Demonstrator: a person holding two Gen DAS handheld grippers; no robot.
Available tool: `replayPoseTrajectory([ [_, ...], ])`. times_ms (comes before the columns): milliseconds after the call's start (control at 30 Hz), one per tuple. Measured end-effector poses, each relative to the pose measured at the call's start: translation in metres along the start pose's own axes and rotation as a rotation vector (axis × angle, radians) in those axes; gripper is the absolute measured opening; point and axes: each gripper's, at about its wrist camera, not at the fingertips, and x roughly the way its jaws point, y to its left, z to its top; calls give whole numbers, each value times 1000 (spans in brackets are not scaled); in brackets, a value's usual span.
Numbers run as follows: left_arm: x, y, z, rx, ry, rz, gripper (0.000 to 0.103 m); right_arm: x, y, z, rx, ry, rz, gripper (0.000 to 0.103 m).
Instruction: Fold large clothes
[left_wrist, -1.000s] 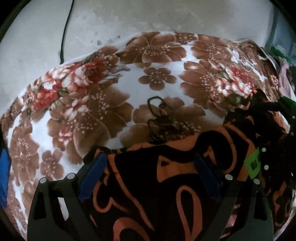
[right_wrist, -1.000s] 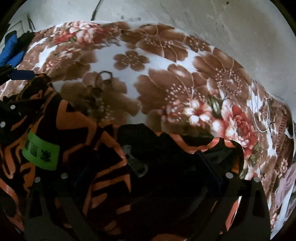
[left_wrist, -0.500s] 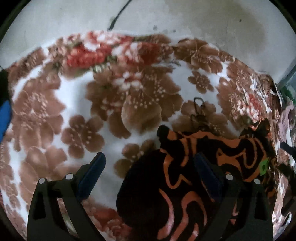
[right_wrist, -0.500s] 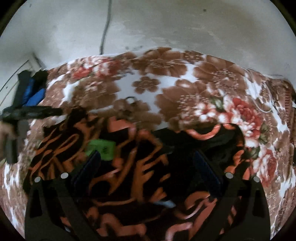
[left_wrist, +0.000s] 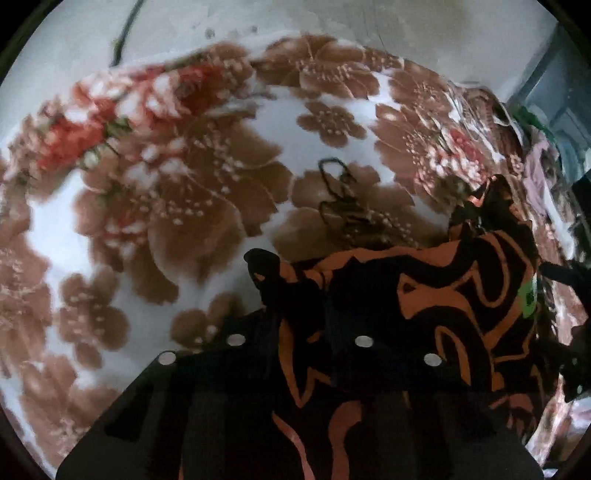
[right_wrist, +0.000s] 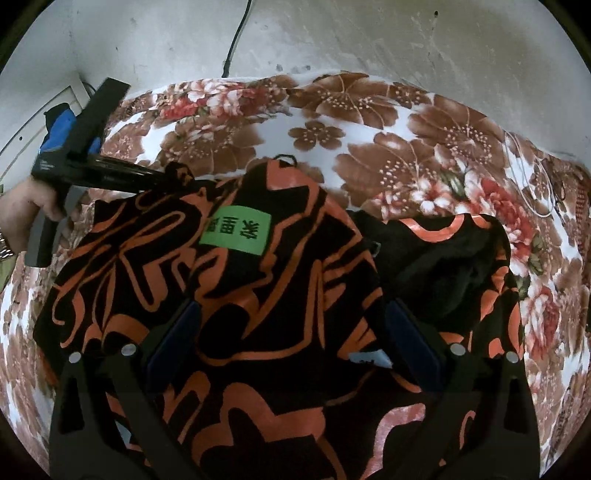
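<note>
1. A black garment with orange swirls (right_wrist: 258, 295) lies bunched on a bed covered by a brown-and-red floral blanket (right_wrist: 424, 147), near the blanket's middle, with a pale wall (right_wrist: 369, 37) behind.
2. The left gripper (left_wrist: 299, 328) is closing, its jaws drawn narrow, and a fold at the garment's left edge sits between the fingers; the pads look pressed onto the cloth.
3. In the right wrist view that same tool reaches in from the left, held by a hand (right_wrist: 26, 218), its tip at the garment's far left corner.
4. The right gripper (right_wrist: 291, 343) stands wide above the garment's near part; cloth lies between the blue pads (right_wrist: 177, 339) but neither pad presses it.
5. A green label with black characters (right_wrist: 236, 232) sits on the garment's upper fold.
6. A dark cable (right_wrist: 236, 37) hangs down the wall.
</note>
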Motion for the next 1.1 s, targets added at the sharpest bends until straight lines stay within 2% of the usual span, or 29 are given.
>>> replayPoseTrajectory([
  [133, -32, 2, -2, -47, -52, 20, 14, -1, 0, 2, -27, -4, -32, 98],
  [300, -80, 2, -7, -83, -86, 110, 14, -10, 2, 7, -59, -36, -107, 98],
  [367, -96, 0, -7, -67, -96, 164, 14, -8, 2, 10, -77, -37, -126, 98],
  [467, -99, -2, 1, -39, -95, 213, 14, -1, -1, 13, -80, -35, -153, 98],
  [567, -73, -1, 8, -51, -53, 225, 14, 11, -11, 13, -68, -25, -196, 98],
  [667, -21, -5, 4, 8, 34, 285, 14, 36, -26, 8, -47, 12, -229, 98],
  [767, 22, -7, -7, 86, 109, 361, 19, 58, -37, 5, -23, 49, -206, 98],
  [833, 30, -8, -11, 119, 102, 395, 24, 65, -44, 6, -1, 57, -190, 98],
  [867, 29, -6, -12, 109, 96, 387, 24, 66, -45, 6, 7, 59, -185, 98],
  [900, 23, -4, -12, 88, 85, 375, 32, 65, -47, 7, 15, 57, -175, 98],
  [933, 18, -2, -12, 69, 75, 370, 55, 62, -48, 7, 21, 50, -167, 98],
  [1000, -5, 1, -14, 34, 30, 348, 83, 48, -50, 7, 33, 22, -149, 98],
  [1033, -17, -2, -16, 33, -3, 350, 90, 38, -54, 6, 41, 10, -139, 98],
  [1100, -49, -11, -24, 25, -60, 367, 95, 17, -60, 4, 57, -11, -141, 98],
])
